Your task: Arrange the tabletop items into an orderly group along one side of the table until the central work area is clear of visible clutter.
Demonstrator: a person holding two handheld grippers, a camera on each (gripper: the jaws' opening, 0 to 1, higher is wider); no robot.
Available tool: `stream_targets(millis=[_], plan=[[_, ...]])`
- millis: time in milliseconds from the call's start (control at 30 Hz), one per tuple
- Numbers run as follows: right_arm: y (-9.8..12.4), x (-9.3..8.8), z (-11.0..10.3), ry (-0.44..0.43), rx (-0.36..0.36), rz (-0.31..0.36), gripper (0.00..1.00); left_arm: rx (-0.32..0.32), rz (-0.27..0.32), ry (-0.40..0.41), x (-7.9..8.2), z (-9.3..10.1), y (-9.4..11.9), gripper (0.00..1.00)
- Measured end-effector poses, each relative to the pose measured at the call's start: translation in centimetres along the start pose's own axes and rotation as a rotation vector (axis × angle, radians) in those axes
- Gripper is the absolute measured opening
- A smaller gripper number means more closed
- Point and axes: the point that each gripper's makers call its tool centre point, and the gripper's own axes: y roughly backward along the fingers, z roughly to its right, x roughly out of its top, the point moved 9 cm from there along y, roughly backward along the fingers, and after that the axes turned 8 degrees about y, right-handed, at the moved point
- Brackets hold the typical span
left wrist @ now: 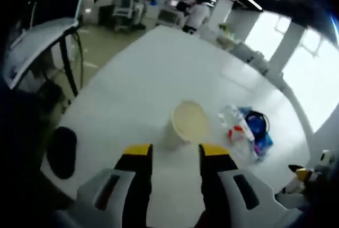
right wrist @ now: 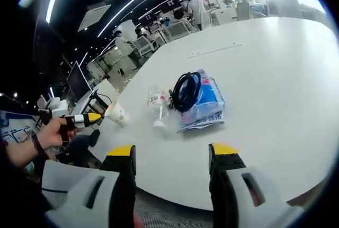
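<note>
A cream paper cup [left wrist: 188,122] stands on the white table [left wrist: 153,74], just ahead of my left gripper [left wrist: 176,151], whose jaws are open with nothing between them. To the cup's right lie a clear plastic bottle [left wrist: 233,123] and a blue packet [left wrist: 262,138] with a coiled black cable [left wrist: 257,119] on it. In the right gripper view the bottle [right wrist: 158,103], cable [right wrist: 185,90] and packet [right wrist: 206,109] lie beyond my open right gripper [right wrist: 172,151]. The left gripper [right wrist: 97,117], held by a hand [right wrist: 50,133], points at the cup [right wrist: 117,112].
The table's near edge [right wrist: 175,196] runs just under the right gripper. A dark chair seat [left wrist: 62,151] sits off the table's left edge. People [left wrist: 198,14] and desks stand far behind. The table's far half [right wrist: 275,53] is bare.
</note>
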Motion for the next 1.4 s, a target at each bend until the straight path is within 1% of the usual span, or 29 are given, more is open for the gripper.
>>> stream_targets(millis=[100, 267, 367, 467, 600, 633, 667, 700, 733, 800, 867, 900, 933, 1000, 1033, 1067, 1100, 1133, 1300, 1400], plan=[[0.0, 0.1, -0.1, 0.0, 0.005, 0.007, 0.55, -0.002, 0.03, 0.023, -0.4, 0.2, 0.6, 0.33], [0.0, 0.3, -0.3, 0.022, 0.002, 0.003, 0.55, 0.007, 0.061, 0.015, -1.0, 0.5, 1.4, 0.32], [-0.1, 0.3, -0.5, 0.021, 0.024, 0.006, 0.55, -0.004, 0.056, 0.028, -1.5, 0.8, 1.5, 0.31], [-0.2, 0.3, -0.9, 0.035, 0.043, -0.001, 0.55, -0.005, 0.055, -0.011, -1.8, 1.4, 1.7, 0.31], [-0.3, 0.3, -1.4, 0.064, 0.066, -0.007, 0.54, -0.018, 0.086, -0.053, -2.0, 2.0, 2.0, 0.31], [-0.3, 0.2, -1.2, 0.094, 0.057, -0.02, 0.54, -0.023, 0.103, -0.059, -2.1, 2.1, 1.9, 0.31], [-0.3, 0.2, -0.9, 0.143, 0.023, -0.036, 0.54, -0.025, 0.103, -0.058, -2.2, 2.1, 1.8, 0.31], [-0.3, 0.3, -1.0, 0.146, 0.018, -0.032, 0.54, -0.025, 0.093, -0.068, -2.2, 2.1, 1.7, 0.31], [-0.3, 0.3, -1.1, 0.129, 0.028, -0.027, 0.54, -0.02, 0.097, -0.099, -2.0, 2.3, 1.8, 0.31], [-0.2, 0.3, -1.0, 0.106, 0.029, -0.016, 0.54, -0.019, 0.142, -0.16, -1.3, 2.8, 2.2, 0.31], [-0.1, 0.3, -0.9, 0.083, 0.034, -0.01, 0.54, -0.036, 0.151, -0.165, -1.4, 3.1, 2.3, 0.31], [-0.1, 0.3, -0.9, 0.08, 0.036, -0.008, 0.54, -0.037, 0.151, -0.166, -1.4, 3.1, 2.3, 0.31], [0.0, 0.3, -1.0, 0.077, 0.041, -0.003, 0.54, -0.037, 0.131, -0.175, -1.7, 3.2, 2.2, 0.32], [0.0, 0.3, -1.0, 0.079, 0.037, -0.003, 0.54, -0.041, 0.113, -0.238, -2.0, 3.8, 2.2, 0.32], [0.0, 0.2, -1.0, 0.078, 0.035, -0.006, 0.54, -0.052, 0.112, -0.247, -2.1, 4.1, 2.1, 0.32], [0.0, 0.2, -1.0, 0.076, 0.034, -0.008, 0.54, -0.064, 0.117, -0.25, -2.1, 4.3, 2.1, 0.32], [0.0, 0.2, -1.0, 0.068, 0.038, -0.005, 0.54, -0.094, 0.129, -0.238, -2.0, 4.5, 2.1, 0.32], [0.0, 0.2, -1.0, 0.064, 0.042, -0.001, 0.54, -0.106, 0.133, -0.215, -1.9, 4.5, 2.1, 0.32], [0.1, 0.5, -0.7, 0.082, 0.023, 0.013, 0.54, -0.118, 0.152, -0.208, -1.8, 4.2, 2.4, 0.35], [0.1, 0.3, -0.3, 0.075, 0.011, 0.004, 0.55, -0.133, 0.157, -0.209, -1.7, 4.3, 2.2, 0.38]])
